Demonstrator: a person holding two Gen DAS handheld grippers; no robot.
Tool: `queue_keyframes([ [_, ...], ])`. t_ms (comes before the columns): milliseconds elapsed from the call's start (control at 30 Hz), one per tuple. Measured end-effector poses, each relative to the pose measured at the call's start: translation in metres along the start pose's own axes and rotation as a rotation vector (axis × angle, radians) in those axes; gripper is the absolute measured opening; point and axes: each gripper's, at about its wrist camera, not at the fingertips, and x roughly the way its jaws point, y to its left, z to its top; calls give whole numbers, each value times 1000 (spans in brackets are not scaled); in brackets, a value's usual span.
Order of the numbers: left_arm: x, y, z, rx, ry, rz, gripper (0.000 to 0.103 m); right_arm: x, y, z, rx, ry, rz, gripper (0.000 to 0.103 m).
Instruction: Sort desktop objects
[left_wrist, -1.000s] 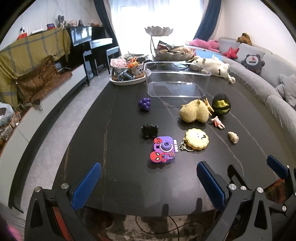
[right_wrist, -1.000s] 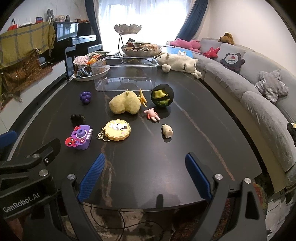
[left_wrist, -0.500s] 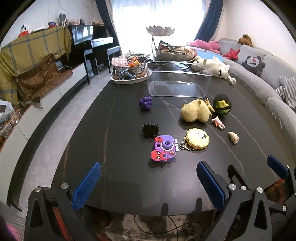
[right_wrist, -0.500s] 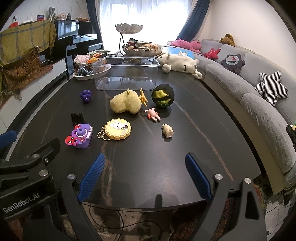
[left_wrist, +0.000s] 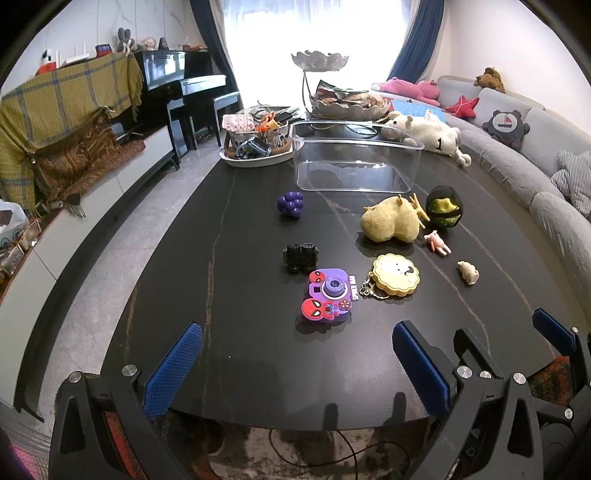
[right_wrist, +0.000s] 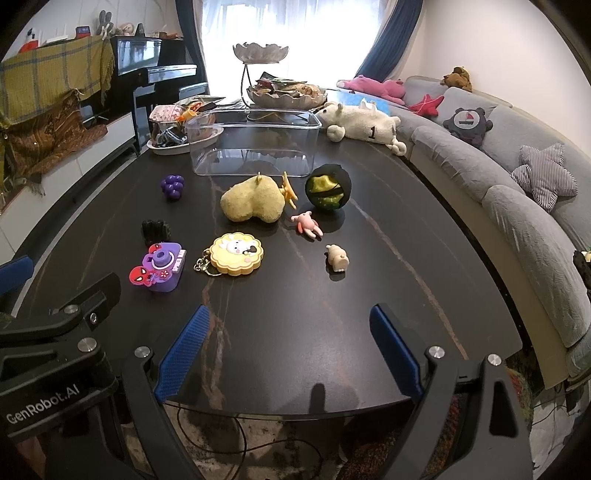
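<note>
Small toys lie on a black table (left_wrist: 229, 332): a purple camera toy (left_wrist: 328, 295) (right_wrist: 160, 266), a yellow round keychain (left_wrist: 395, 275) (right_wrist: 237, 254), a black toy car (left_wrist: 301, 255), purple grapes (left_wrist: 290, 203), a yellow plush (left_wrist: 390, 224) (right_wrist: 254, 204), a green-black ball (right_wrist: 328, 186), a pink figure (right_wrist: 307, 223) and a beige figure (right_wrist: 337, 257). An empty clear bin (left_wrist: 354, 162) (right_wrist: 253, 144) stands behind them. My left gripper (left_wrist: 295, 363) and right gripper (right_wrist: 290, 349) are open and empty at the table's near edge.
A tray of clutter (left_wrist: 255, 142) and a tiered leaf bowl (left_wrist: 347, 99) stand at the far end, with a white plush (right_wrist: 362, 123) beside them. A grey sofa (right_wrist: 517, 192) runs along the right. A piano (left_wrist: 184, 92) and low cabinet are at the left.
Both grippers have crept slightly forward toward the toys; nothing on the table has moved.
</note>
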Motion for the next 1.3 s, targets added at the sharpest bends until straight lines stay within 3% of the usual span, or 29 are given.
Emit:
queue_keyframes([
  [567, 7, 2, -1, 10, -3, -6, 102, 8, 4, -1, -21, 8, 18, 88],
  [1133, 21, -6, 5, 45, 61, -80, 99, 18, 3, -1, -17, 30, 24, 87],
  [1300, 30, -6, 8, 13, 95, -82, 98, 21, 1, 0, -14, 35, 34, 87],
])
